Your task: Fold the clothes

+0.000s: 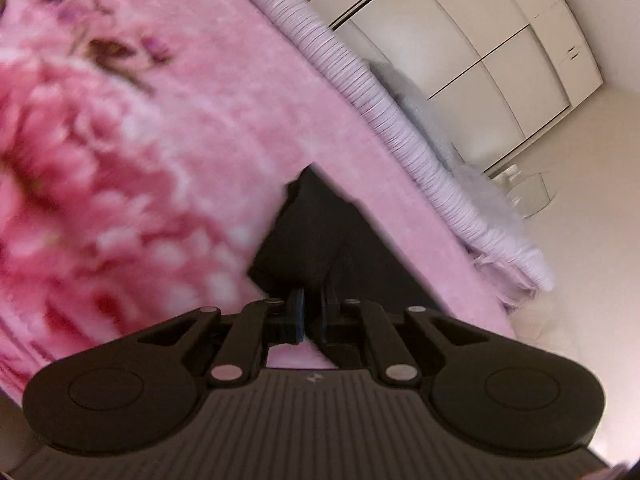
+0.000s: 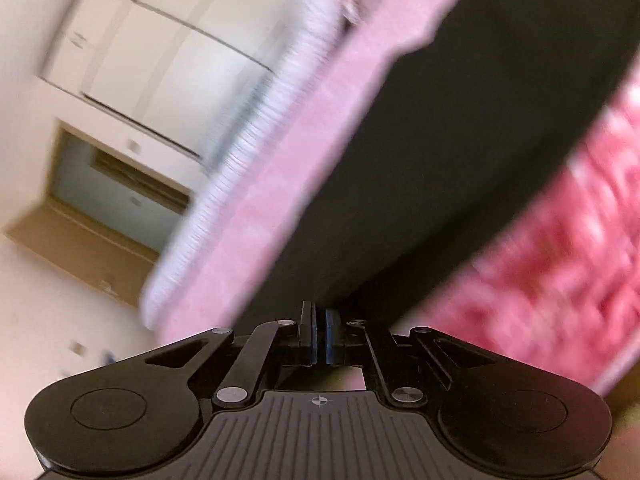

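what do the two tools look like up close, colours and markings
Both are matte black. The left tool and right tool each have linkage arms with silver rivets, round side housings, a ribbed grey deck with a small crosshair mark, and narrow fingers with blue pads. No cables or sleeves show.

The blanket is pink with a large deep-pink flower print at 9 o'clock; the garment on it is black; the wardrobe at 1 o'clock is white.
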`<state>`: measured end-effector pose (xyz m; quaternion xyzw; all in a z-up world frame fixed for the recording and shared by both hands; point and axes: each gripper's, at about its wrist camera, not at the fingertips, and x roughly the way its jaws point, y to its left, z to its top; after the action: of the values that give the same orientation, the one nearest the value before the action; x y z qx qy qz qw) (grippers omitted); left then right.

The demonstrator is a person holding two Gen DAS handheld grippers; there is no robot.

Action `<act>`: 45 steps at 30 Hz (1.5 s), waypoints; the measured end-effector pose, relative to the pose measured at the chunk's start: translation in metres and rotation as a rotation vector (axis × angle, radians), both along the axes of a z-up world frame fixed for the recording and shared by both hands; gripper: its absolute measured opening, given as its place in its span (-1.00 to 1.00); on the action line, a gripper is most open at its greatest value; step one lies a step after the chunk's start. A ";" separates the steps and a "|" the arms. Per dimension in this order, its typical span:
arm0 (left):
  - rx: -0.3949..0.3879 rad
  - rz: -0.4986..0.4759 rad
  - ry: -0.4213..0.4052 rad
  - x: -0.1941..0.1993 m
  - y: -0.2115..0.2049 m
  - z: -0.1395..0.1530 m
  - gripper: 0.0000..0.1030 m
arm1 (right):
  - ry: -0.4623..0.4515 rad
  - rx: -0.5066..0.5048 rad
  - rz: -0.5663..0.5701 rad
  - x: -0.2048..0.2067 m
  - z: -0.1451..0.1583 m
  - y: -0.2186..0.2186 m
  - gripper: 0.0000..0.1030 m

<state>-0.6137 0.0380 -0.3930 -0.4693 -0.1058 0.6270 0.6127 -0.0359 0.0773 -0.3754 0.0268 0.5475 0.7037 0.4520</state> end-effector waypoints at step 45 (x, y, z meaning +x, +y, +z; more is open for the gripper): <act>-0.074 -0.408 0.247 0.197 0.055 0.025 -0.73 | 0.025 0.022 -0.381 0.185 -0.013 -0.042 -0.86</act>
<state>-0.4168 0.0931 -0.3683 -0.4231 0.0899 0.5463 0.7172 0.1494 0.0356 -0.3881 0.1436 0.5306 0.6109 0.5698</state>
